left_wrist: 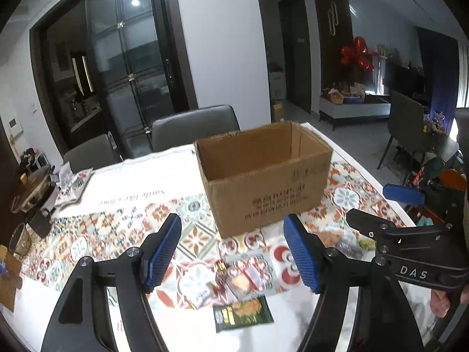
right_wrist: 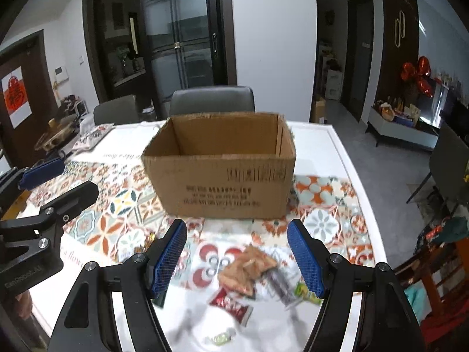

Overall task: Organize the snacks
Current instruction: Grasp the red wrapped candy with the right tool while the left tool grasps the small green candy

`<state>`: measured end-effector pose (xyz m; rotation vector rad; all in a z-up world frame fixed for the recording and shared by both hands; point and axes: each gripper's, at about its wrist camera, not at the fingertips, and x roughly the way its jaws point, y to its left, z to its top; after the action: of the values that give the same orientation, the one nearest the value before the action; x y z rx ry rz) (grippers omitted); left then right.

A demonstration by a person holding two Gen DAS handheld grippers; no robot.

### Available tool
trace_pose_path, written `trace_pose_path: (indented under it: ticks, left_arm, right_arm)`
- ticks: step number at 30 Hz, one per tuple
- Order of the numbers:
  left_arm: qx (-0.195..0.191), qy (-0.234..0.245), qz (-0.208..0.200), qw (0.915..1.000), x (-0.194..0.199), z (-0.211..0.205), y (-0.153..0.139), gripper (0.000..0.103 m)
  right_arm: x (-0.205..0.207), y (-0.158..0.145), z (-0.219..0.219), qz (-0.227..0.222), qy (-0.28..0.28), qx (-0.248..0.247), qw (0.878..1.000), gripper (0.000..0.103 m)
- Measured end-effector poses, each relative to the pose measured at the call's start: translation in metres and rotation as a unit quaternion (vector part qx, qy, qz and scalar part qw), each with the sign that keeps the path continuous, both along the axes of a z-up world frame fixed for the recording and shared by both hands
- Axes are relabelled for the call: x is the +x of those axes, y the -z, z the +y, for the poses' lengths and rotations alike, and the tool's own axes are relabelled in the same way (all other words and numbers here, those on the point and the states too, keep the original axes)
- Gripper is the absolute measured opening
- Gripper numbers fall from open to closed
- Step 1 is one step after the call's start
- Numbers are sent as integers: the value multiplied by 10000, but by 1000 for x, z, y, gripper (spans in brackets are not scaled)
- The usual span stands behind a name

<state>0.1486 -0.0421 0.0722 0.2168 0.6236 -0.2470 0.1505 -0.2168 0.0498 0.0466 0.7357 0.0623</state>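
Left gripper, black with blue ribbed pads: hovering over patterned tablecloth, fingers spread apart, gripping nothing. Clear-wrapped snack packet and dark green snack packet with orange picture: lying flat between and just below its pads, touching at their edges. Open brown cardboard box: standing upright mid-table beyond both grippers, nothing showing inside. Right gripper, same build: hanging with fingers wide apart, holding nothing. Tan crinkled snack bag, red sachet, blurred grey packet, green-yellow packet: lying clustered near box front, between the right pads. Grey chair: standing behind box.
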Motion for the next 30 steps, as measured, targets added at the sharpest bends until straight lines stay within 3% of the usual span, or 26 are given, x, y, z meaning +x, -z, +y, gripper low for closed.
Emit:
trace_pose_path:
  ticks: [13,25,30]
  left_arm:
    - [58,-166,418,9990,-36,10,56,72]
    - [-109,-228,1296,9912,-25,3,108,73]
    - [-46,-148,1440,9895,-19,-8,120,73]
  right_arm:
    - [-31,50,16,477,-350,-236,9980,72]
    - [-17,103,24,1262,-702,-350,9889,72]
    - [-7,121,21,1518,-841,-416,9840,71]
